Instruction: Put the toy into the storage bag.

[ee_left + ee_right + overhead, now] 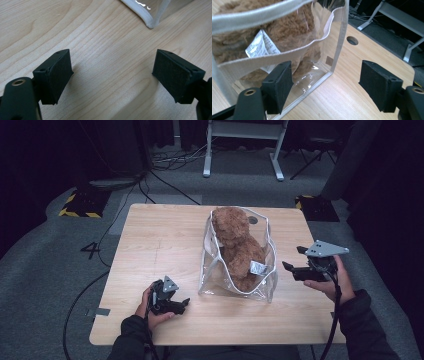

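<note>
High view: the teddy bear [235, 247] is sitting in the clear bag [212, 270] mid-surface; both claws are flanking it.

Left gripper view: left claw [112, 75], spread, is hovering empty; bag corner at 1 o'clock.

Right gripper view: right claw [325, 85], spread, is lining up on the bag's edge, seemingly to grip it.

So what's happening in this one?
A person sits at a wooden table with a gripper in each hand. In the middle stands a clear plastic bag with white trim, and a brown teddy bear sits inside it, its white label showing through the side. The left gripper rests low on the table, jaws open and holding nothing, short of the bag's near corner. The right gripper hovers beside the bag's other side, also open and empty. Neither touches the bag.
</note>
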### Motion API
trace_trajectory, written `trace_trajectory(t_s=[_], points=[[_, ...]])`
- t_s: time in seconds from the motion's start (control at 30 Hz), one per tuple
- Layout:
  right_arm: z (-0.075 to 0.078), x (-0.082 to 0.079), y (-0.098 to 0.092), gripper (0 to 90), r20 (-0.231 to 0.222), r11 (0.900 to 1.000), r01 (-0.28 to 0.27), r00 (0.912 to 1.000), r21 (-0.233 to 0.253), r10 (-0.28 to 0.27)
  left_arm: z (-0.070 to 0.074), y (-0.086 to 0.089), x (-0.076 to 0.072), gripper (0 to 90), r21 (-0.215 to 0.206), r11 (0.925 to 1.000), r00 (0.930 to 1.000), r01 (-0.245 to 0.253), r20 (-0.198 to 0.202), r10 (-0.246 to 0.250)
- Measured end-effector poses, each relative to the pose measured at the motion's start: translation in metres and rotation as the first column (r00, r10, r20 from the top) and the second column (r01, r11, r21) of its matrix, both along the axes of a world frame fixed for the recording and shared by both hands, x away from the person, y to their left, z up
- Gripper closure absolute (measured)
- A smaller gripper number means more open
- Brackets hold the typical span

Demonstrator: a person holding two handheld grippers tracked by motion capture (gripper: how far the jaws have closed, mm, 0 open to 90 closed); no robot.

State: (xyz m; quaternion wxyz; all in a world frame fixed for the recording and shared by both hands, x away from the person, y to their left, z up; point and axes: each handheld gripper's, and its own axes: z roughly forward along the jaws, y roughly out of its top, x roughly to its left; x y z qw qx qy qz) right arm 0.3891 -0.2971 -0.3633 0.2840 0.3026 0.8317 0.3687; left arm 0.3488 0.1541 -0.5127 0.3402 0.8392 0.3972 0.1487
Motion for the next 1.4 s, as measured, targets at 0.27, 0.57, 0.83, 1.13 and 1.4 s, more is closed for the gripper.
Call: trace_trajectory(t_s=[0.27, 0.57, 0.83, 1.13, 1.4], points=[[-0.011, 0.001, -0.003, 26.2, -0.018, 1.000, 0.007, 0.9998, -0.013, -0.007, 0.000, 0.000, 0.000, 15.9, 0.000, 1.0000, 1.0000, 0.000, 0.000, 0.000], [-0.022, 0.001, -0.008, 26.1, -0.042, 0.999, 0.012, 0.9990, -0.031, -0.013, 0.000, 0.000, 0.000, 15.9, 0.000, 1.0000, 1.0000, -0.001, 0.000, 0.001], [-0.036, 0.001, -0.013, 25.7, -0.069, 0.999, 0.008, 0.9976, -0.051, -0.011, 0.000, 0.000, 0.000, 15.9, 0.000, 1.0000, 1.0000, 0.000, 0.000, 0.000], [-0.050, 0.000, -0.020, 25.4, -0.100, 0.998, 0.004, 0.9950, -0.069, -0.011, 0.000, 0.000, 0.000, 15.9, 0.000, 1.0000, 1.0000, 0.000, 0.000, 0.000], [-0.062, -0.001, -0.024, 25.4, -0.125, 0.997, 0.006, 0.9921, -0.083, -0.017, 0.000, 0.000, 0.000, 15.9, 0.000, 1.0000, 1.0000, 0.000, 0.000, 0.000]])
